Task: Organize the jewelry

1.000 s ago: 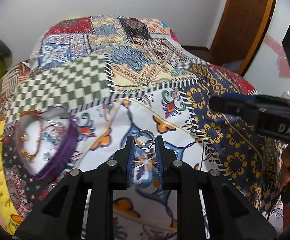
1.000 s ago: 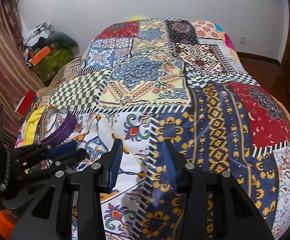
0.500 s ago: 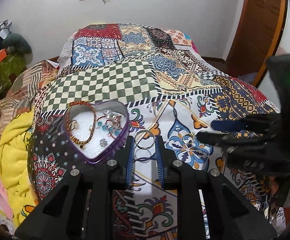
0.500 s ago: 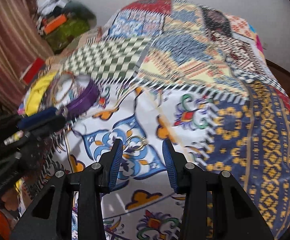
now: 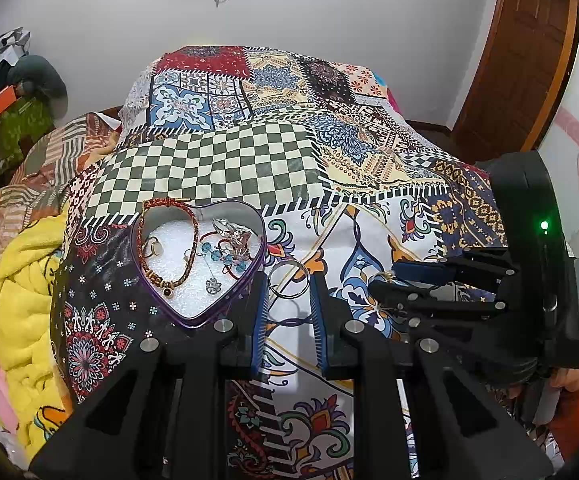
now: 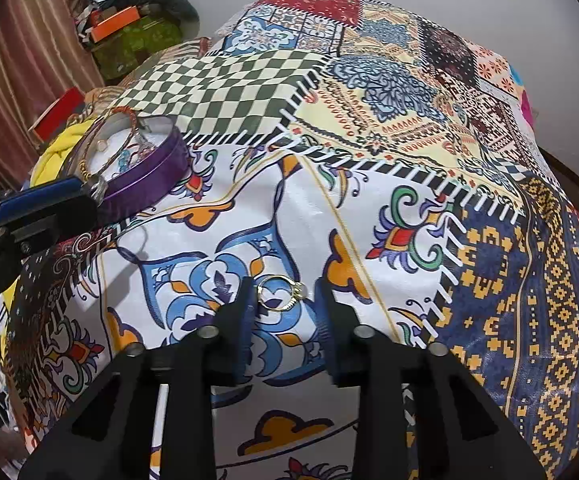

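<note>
My left gripper is shut on a silver ring and holds it just right of a purple heart-shaped tin. The tin holds a beaded bracelet and several small pieces. In the right wrist view the tin sits at the left, with the left gripper's fingers beside it. My right gripper is open, low over the bedspread, with a gold ring lying between its fingers. The right gripper also shows in the left wrist view.
A patchwork bedspread covers the bed. A yellow blanket lies at the left edge. Clutter and boxes stand by the far left wall. A wooden door is at the back right.
My left gripper has carried the silver ring left to the heart tin. My right gripper has moved down and left until the gold ring sits between its fingers.
</note>
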{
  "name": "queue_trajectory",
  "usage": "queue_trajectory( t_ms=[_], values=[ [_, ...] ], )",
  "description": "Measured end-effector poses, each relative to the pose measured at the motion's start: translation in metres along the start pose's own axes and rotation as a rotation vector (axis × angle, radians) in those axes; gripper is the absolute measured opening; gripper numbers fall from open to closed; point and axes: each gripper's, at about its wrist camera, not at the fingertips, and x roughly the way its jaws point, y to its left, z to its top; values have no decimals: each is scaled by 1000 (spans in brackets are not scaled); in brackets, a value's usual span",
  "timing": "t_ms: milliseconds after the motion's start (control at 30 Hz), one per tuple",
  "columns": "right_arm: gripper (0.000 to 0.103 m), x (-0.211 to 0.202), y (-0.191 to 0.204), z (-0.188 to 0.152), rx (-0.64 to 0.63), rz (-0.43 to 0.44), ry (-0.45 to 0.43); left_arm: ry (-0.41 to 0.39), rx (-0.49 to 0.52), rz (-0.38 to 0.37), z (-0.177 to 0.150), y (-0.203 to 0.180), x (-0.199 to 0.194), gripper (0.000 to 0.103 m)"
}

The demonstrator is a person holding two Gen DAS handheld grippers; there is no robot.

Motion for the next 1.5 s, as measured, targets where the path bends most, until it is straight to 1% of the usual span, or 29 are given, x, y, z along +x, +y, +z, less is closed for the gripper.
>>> queue_trajectory(
  t_ms=[67,200,300,467,800,1100,1300,1500],
  values=[
    [24,-1,-3,-1,14,11,-1,-3,-1,-3,0,0,-1,20],
    [24,-3,-3,-1,21,7,-5,-11,-3,-4,1,0,-5,20],
    [24,-9,-4,1,30,12,-22,-21,-4,0,3,2,-9,20],
    [24,-28,-1,8,36,20,-71,-53,-12,7,7,6,-22,20],
    [24,-72,9,28,36,38,-205,-130,-36,32,17,19,-53,20],
    [24,-99,30,45,14,76,-301,-185,-52,63,21,36,-72,20],
    [24,-96,47,55,-3,110,-316,-207,-80,74,22,52,-77,20],
    [24,-80,69,64,-43,130,-290,-208,-111,76,19,71,-71,20]
  ],
)
